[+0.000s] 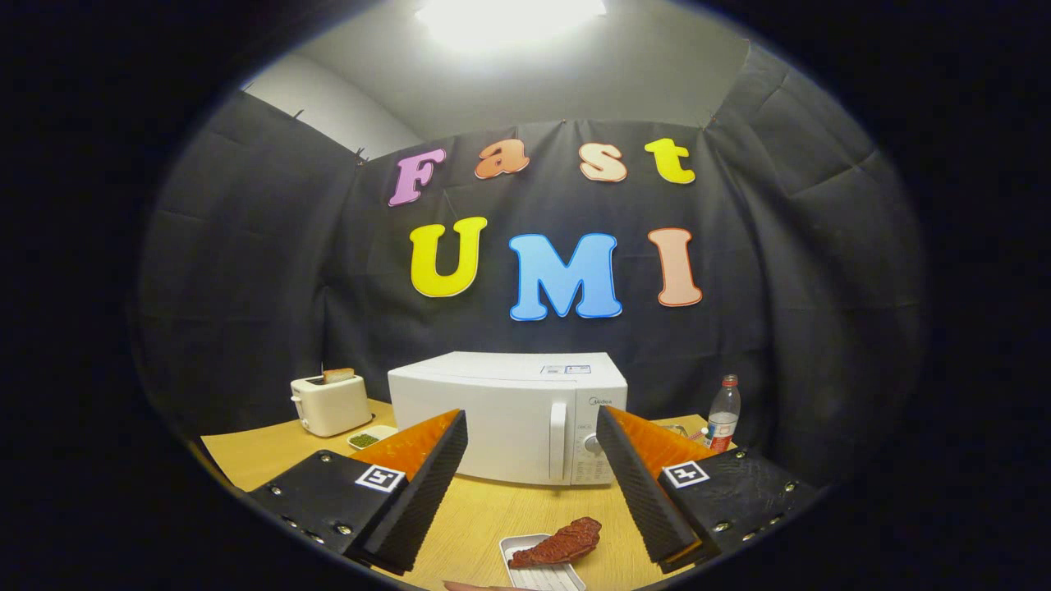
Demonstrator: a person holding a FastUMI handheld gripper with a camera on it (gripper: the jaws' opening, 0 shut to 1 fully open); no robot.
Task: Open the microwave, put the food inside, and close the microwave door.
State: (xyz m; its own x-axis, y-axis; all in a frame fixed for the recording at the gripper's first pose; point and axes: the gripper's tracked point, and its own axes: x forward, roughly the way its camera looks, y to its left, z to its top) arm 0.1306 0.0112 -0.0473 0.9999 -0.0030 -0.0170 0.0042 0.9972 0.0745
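Gripper [532,460] is spread wide, fingers apart and clamped on nothing. Between the fingers, low on the wooden table [263,451], a piece of meat [560,542] lies across a small white tray [538,570]. Beyond the fingers stands the white microwave [493,414], door closed. A toaster [330,402] sits to its left, a bottle [722,414] to its right.

A white toaster [331,404] with bread in its slot stands near the table's [263,451] back left corner. A small dish of greens [371,437] sits just beside it. A clear bottle [723,414] stands upright near the back right edge.
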